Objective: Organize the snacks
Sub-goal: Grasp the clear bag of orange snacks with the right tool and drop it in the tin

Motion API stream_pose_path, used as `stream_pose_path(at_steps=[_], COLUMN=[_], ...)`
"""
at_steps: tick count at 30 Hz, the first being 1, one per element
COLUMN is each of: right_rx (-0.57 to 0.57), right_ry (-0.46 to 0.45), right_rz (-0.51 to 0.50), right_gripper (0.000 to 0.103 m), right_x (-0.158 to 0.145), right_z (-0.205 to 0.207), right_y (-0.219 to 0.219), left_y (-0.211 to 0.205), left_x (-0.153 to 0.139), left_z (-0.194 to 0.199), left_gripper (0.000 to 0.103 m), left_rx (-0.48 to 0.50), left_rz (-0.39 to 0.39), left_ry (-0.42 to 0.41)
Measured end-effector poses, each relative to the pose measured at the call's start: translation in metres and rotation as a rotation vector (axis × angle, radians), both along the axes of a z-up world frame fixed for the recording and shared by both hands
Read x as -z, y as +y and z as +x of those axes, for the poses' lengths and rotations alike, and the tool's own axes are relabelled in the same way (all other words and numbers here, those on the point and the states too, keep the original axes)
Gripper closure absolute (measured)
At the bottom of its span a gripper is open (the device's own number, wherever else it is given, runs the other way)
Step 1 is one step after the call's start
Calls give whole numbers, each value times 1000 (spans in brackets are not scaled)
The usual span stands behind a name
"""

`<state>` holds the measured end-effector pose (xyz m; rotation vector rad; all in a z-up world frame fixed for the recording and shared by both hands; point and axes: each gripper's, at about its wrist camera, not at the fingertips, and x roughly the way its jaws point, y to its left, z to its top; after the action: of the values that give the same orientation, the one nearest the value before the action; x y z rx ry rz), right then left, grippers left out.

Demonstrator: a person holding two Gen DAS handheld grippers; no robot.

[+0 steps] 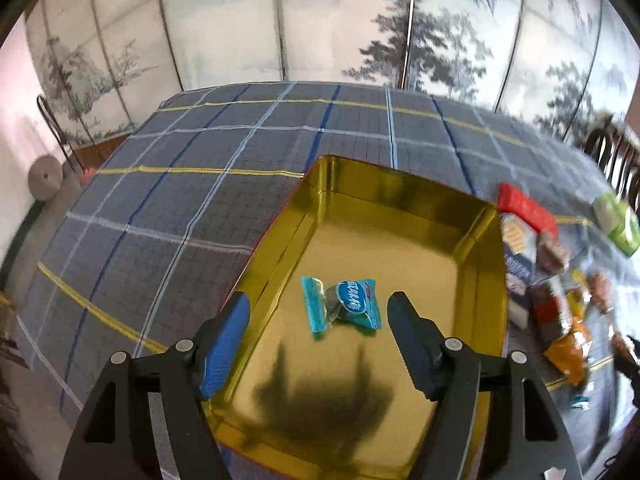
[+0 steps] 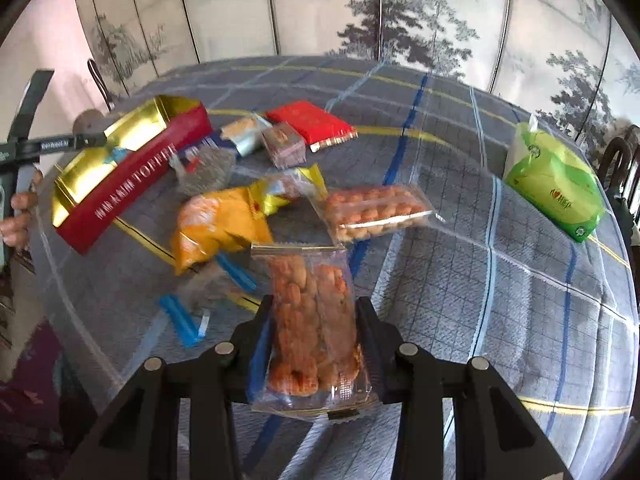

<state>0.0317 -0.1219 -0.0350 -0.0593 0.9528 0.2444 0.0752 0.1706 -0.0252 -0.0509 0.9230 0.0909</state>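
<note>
My left gripper [image 1: 319, 300] hangs open over the gold tin [image 1: 280, 232]. A blue-wrapped candy [image 1: 344, 304] lies on the tin's floor below the gap between the fingers, touched by neither. In the right wrist view the same tin [image 2: 132, 176] shows its red side at the left. My right gripper [image 2: 315, 304] is shut on a clear packet of orange snacks [image 2: 308, 320], held lengthwise between the pads and lifted off the checked tablecloth.
Loose snacks lie between the tin and my right gripper: a yellow packet [image 2: 216, 224], a second clear packet of orange snacks [image 2: 376, 208], a red packet [image 2: 312, 122], and a blue-wrapped candy [image 2: 192, 312]. A green tissue pack [image 2: 556, 176] sits far right. A person's hand [image 2: 20, 208] shows at the left edge.
</note>
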Motion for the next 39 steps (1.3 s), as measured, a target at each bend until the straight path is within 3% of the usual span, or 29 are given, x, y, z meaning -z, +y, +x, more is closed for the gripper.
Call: stream_pose_path(at_steps=[3,9,15,17,19,22,24,26,29,36,39], right_rx=[-5,-57,-138,-168,-199,-226,-242,-256,-260,-232,-255], right_ry=[-33,-99,-115,-104,-82,-46,-14,13,46,85,93], right_rz=[47,147,199,211,213,226,217,203,168,98,62], right_gripper=[63,63,63,63,63,63,63,63,63,63,63], right_x=[-18,-56,-70,-68,-65,-55,-45,-34,-18,10,17], right_z=[-1,20,56,73,88,116,136,151,171,193,194], right_y=[5,34,84,103,121,150,170,184,203,240,252], left_y=[7,8,15,18,19,21,21,22,23,32,32], left_x=[-5,-10,-9,-7,-5,-5,-4,-5,-9,3,-2], left_z=[-14,-39,-60,-65,-68,-81,-87,-95,-114,-120,-122], left_gripper=[35,35,30,29,18,12,1,1,1,3,3], left_rx=[-29,-4,1,6,-2,-33,-54,-67,-70,-41,-8], left_rz=[-45,-49,-79,-103,-94,-59,-29,-43,-49,-89,-89], left_ry=[-18,-27,-12,4,33,37,50,54,-21,-1,-34])
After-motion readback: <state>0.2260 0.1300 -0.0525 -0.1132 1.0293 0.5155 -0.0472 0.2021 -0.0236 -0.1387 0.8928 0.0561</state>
